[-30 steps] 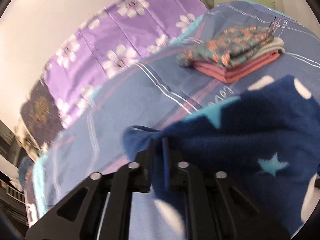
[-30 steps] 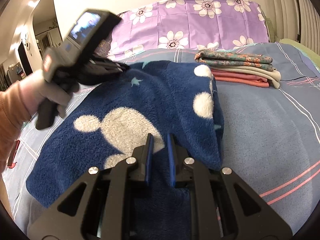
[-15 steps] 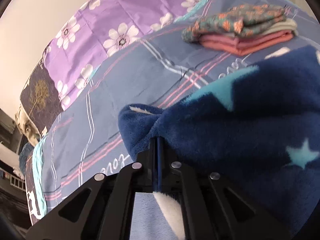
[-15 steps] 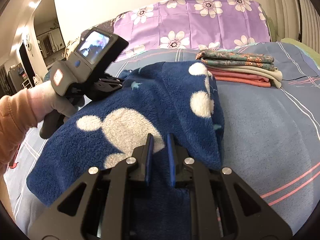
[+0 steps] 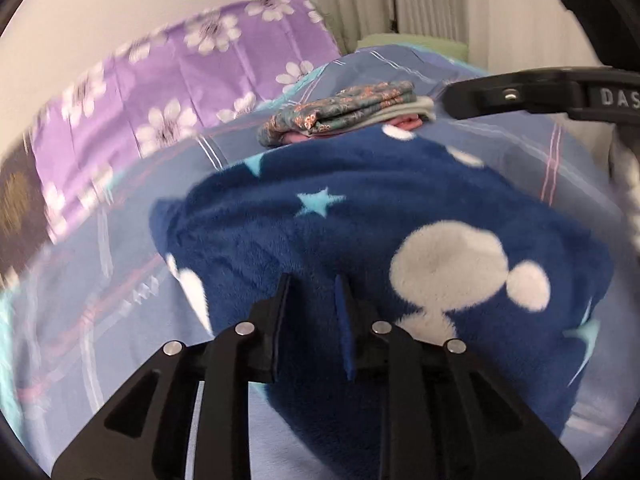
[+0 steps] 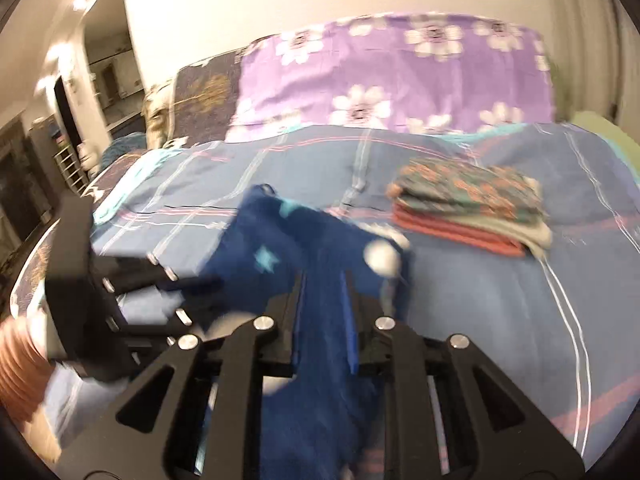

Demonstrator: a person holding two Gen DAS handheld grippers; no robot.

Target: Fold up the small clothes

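A dark blue fleece garment (image 5: 392, 216) with white blobs and pale blue stars lies bunched on the bed. My left gripper (image 5: 312, 292) has its fingers apart, with the fleece lying between and in front of them. My right gripper (image 6: 323, 280) is shut on a fold of the same fleece (image 6: 280, 252) and holds it above the bed. The left gripper's body (image 6: 92, 280) shows at the left of the right wrist view, its tips at the fleece edge. Part of the right gripper (image 5: 540, 94) crosses the upper right of the left wrist view.
A stack of folded clothes (image 6: 472, 204), floral on top over grey and red, sits on the blue striped bedsheet (image 6: 500, 312) to the right; it also shows in the left wrist view (image 5: 344, 116). Purple flowered pillows (image 6: 392, 76) line the headboard. A doorway (image 6: 108, 76) opens at far left.
My left gripper has opened, letting go of the fleece corner it pinched. My right gripper has lifted and moved forward with the fleece, folding it over. Both views are motion-blurred.
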